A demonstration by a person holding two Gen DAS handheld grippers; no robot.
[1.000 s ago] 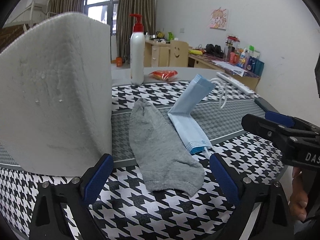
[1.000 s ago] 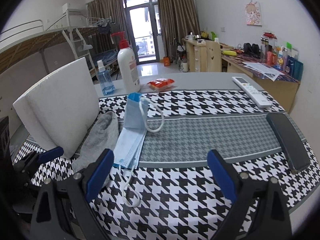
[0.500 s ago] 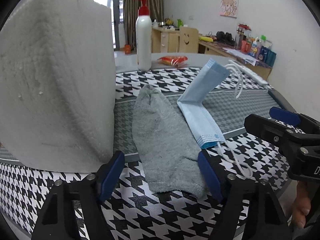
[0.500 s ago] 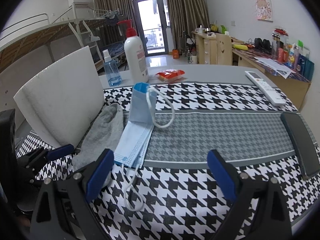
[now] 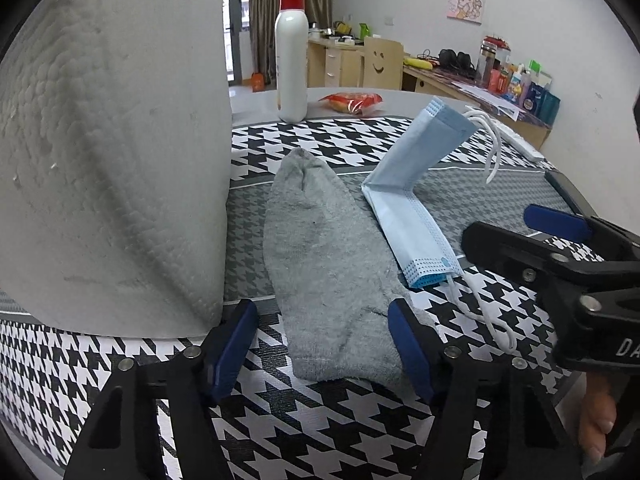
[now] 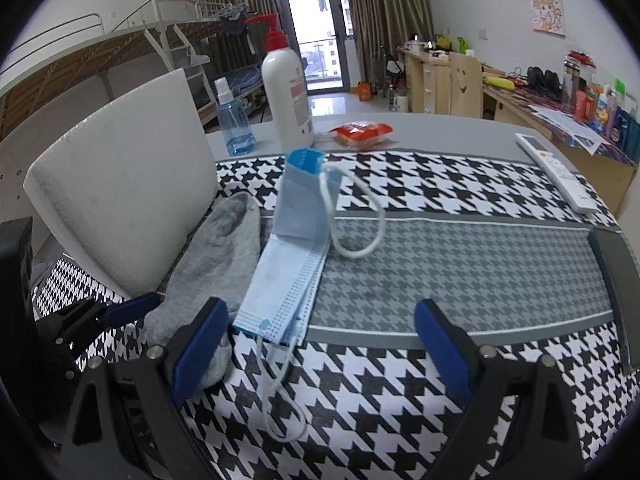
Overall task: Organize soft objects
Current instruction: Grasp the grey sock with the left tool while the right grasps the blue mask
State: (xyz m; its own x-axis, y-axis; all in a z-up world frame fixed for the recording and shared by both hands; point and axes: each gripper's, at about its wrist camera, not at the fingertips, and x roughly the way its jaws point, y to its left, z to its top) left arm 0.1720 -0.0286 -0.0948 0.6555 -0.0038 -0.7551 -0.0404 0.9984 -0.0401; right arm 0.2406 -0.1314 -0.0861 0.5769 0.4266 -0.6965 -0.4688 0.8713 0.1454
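A grey sock [image 5: 320, 248] lies flat on the houndstooth table cloth [image 5: 320, 420]; it also shows in the right wrist view [image 6: 216, 256]. My left gripper [image 5: 322, 344] is open, its blue pads either side of the sock's near end, low over the cloth. A folded blue face mask [image 5: 416, 184] lies right of the sock, one half standing up, white ear loops trailing; it shows in the right wrist view too [image 6: 296, 248]. My right gripper [image 6: 320, 344] is open and empty, close to the mask's near end.
A big white paper towel roll [image 5: 112, 152] stands left of the sock. Behind are a white pump bottle [image 5: 291, 52], a blue spray bottle [image 6: 234, 120], a red snack packet [image 5: 352, 101]. A white remote [image 6: 556, 172] and dark phone [image 6: 612, 264] lie right.
My left gripper has moved forward and down until its pads straddle the sock's near end, and its jaws have narrowed. My right gripper has edged closer to the mask.
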